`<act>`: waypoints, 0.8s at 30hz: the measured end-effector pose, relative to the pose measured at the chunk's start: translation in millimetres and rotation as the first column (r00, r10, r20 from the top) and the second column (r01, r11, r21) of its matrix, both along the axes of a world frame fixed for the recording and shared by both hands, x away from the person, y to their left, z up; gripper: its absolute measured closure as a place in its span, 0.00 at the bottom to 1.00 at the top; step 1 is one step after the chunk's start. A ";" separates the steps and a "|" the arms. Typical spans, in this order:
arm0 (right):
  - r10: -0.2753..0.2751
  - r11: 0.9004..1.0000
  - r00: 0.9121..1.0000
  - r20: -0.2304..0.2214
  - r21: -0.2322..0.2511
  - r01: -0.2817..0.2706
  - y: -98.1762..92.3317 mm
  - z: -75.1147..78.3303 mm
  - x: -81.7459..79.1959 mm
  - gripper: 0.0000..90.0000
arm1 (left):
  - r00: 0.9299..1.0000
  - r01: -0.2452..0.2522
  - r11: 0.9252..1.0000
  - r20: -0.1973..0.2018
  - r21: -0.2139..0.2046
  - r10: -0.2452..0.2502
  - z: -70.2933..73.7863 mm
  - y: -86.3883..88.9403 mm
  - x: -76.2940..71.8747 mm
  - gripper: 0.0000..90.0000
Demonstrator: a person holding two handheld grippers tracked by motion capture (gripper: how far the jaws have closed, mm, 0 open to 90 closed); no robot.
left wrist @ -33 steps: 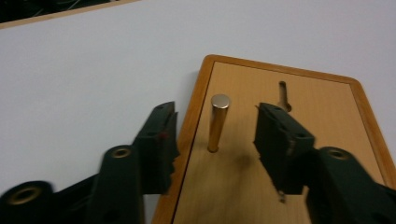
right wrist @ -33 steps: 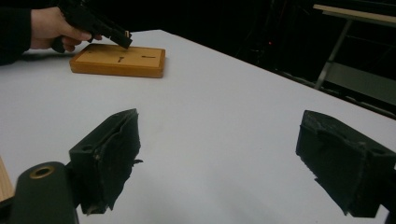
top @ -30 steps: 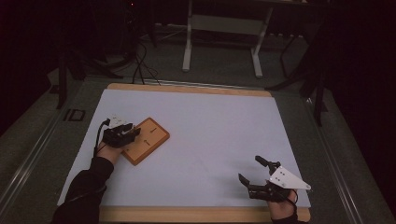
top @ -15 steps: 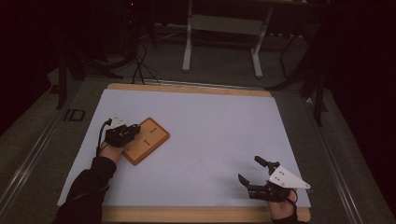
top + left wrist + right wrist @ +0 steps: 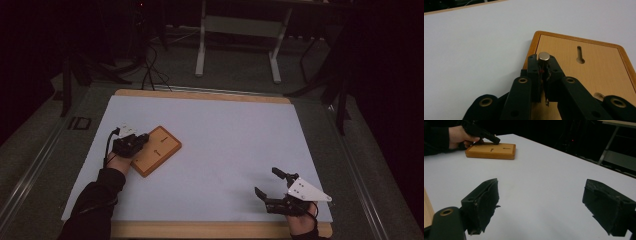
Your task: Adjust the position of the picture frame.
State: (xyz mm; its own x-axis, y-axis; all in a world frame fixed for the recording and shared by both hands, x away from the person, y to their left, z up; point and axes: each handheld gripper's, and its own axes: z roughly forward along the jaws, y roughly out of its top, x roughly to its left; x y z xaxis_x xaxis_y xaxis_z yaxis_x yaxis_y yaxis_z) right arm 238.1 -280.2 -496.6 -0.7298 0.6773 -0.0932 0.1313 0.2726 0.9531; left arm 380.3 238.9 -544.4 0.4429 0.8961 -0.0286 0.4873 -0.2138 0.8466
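Dark room all round, white-topped table (image 5: pixel 225 135) under the light, and at centre left of the high view one wooden board (image 5: pixel 156 150) lies flat with the left gripper (image 5: pixel 543 65) over its near corner, jaws clamped on one small metal pin (image 5: pixel 544 56). Low right in that view, the right gripper (image 5: pixel 272 183) rests near the table's front edge with its jaws wide apart, holding nothing. My worry: the pin looks held just under its head, so a tilt could twist it loose or miss the board's one clear keyhole slot (image 5: pixel 579 54), and the unheld board could skid.
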 end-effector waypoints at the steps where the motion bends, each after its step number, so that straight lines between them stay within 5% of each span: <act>1: 0.000 1.000 1.000 -0.003 0.001 0.000 -0.1 -0.1 0.0 0.15 | 1.000 0.001 1.000 -0.001 0.001 -0.001 0.3 0.2 0.0 0.94; 24: 0.001 1.000 1.000 -0.012 0.002 -0.001 -0.2 -0.9 1.1 0.15 | 0.995 0.102 0.995 0.000 -0.015 -0.102 21.5 -10.1 -7.0 0.94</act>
State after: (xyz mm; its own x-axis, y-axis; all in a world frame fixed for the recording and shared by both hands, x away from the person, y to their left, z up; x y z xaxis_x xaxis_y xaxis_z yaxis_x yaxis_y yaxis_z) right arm 239.2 -280.4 -497.5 -0.7314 0.6769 -0.0830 0.1424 0.2705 0.9521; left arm 373.3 228.8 -522.9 0.5317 0.8459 -0.0416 0.4640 -0.2498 0.8499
